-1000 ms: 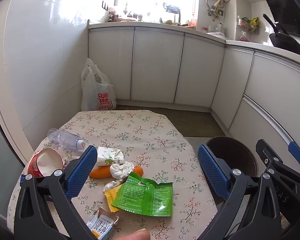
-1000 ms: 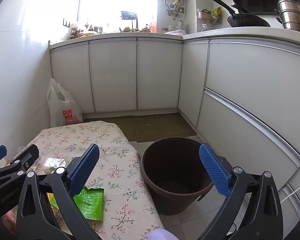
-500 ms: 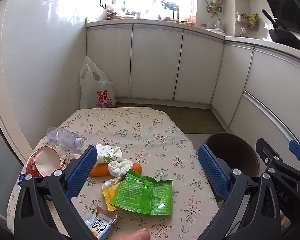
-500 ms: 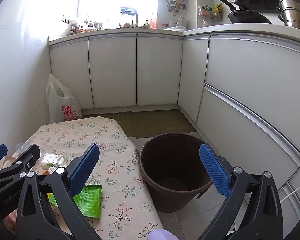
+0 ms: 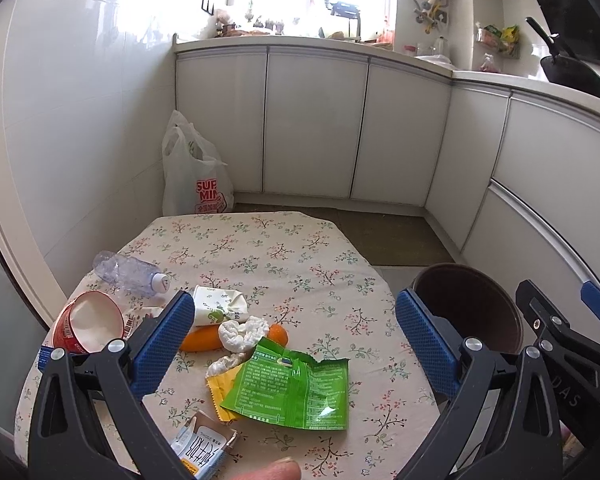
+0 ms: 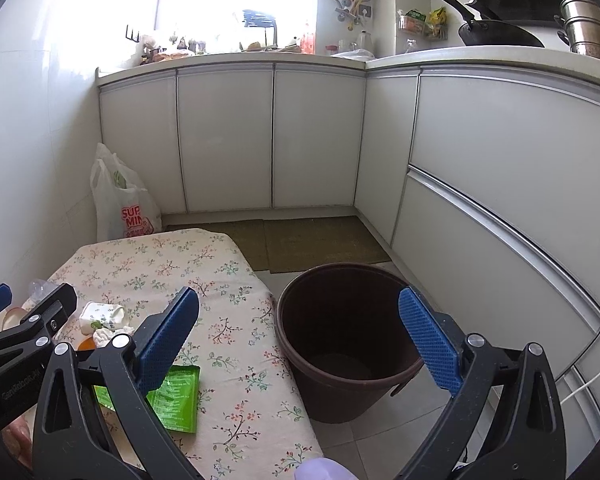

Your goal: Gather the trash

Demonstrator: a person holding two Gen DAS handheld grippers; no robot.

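Floral tablecloth point(image 5: 284, 256) — littered, white kitchen cabinets point(image 6: 224, 136)

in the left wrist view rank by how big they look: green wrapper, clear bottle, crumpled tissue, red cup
1. green wrapper, clearly largest, though nearest the camera
2. clear bottle and red cup: alike, not ranked
3. crumpled tissue, smallest

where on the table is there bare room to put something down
The far half of the table, beyond the bottle and the carton, is bare. So is the strip between the green wrapper and the edge nearest the bin. The near left is crowded: cup, carrot, tissue, wrappers.
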